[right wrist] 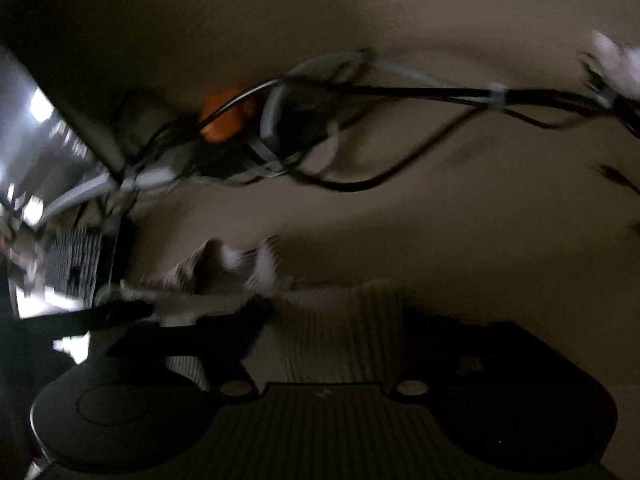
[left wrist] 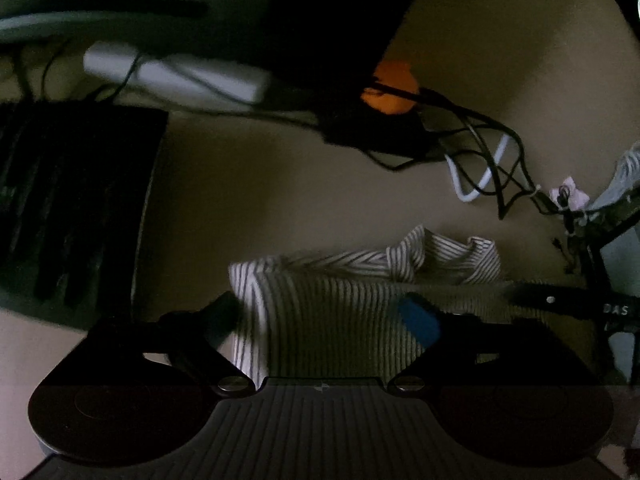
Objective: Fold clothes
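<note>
white "das" lettering point(left wrist: 615, 310), partly legible

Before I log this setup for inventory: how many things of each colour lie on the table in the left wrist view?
Striped: 1, the shirt
Orange: 1, the round object
White: 1, the cable loop
Black: 1, the keyboard
Total: 4

- A striped shirt point(left wrist: 336, 304), white with thin dark stripes, lies on a tan surface.
- Its body looks folded into a rough rectangle with a straight left edge; the stripes run lengthwise along it.
- The collar point(left wrist: 432, 258) sits at the far end, rumpled and standing up in loose folds.
- In the right wrist view the shirt point(right wrist: 328, 332) is blurred and dim; only faint stripes and the pale collar point(right wrist: 240, 264) show.
</note>
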